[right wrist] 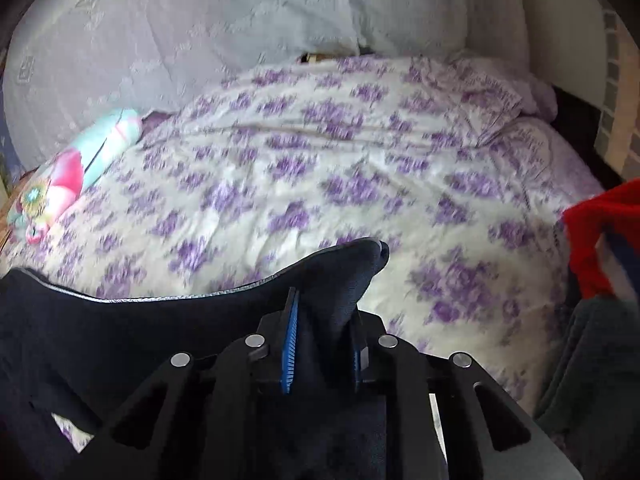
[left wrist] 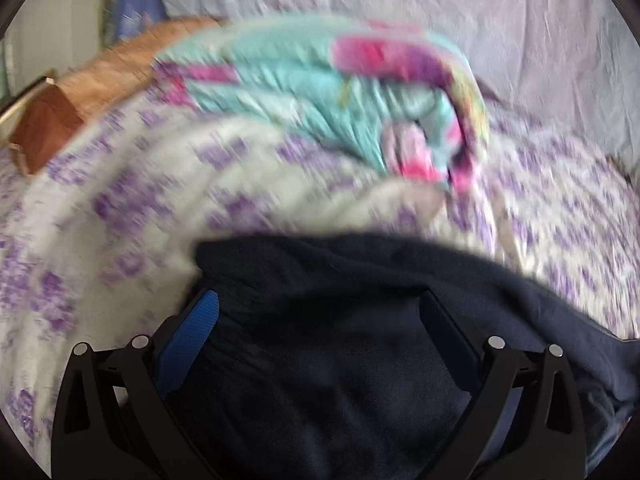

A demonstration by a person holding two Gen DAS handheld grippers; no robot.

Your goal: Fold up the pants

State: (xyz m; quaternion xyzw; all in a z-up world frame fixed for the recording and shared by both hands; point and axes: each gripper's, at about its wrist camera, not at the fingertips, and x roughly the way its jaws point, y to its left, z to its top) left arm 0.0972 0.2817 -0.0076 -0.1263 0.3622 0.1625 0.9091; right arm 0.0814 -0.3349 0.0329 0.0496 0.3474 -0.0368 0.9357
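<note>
Pants (right wrist: pixel 132 332) on the bed (right wrist: pixel 320 184), one edge pinched, fold under way.
They lay dark across the floral cover. My right claw (right wrist: pixel 324 344) was nearly closed, clamped on a bunched corner; my left claw (left wrist: pixel 320 336) stood wide, cloth between the fingers but ungripped. Next, I judged, the left must close before the edge was carried over.

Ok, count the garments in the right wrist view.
2 visible: navy pants pinched in the right tongs, and a red garment at the right edge. Others may lie out of frame.
</note>
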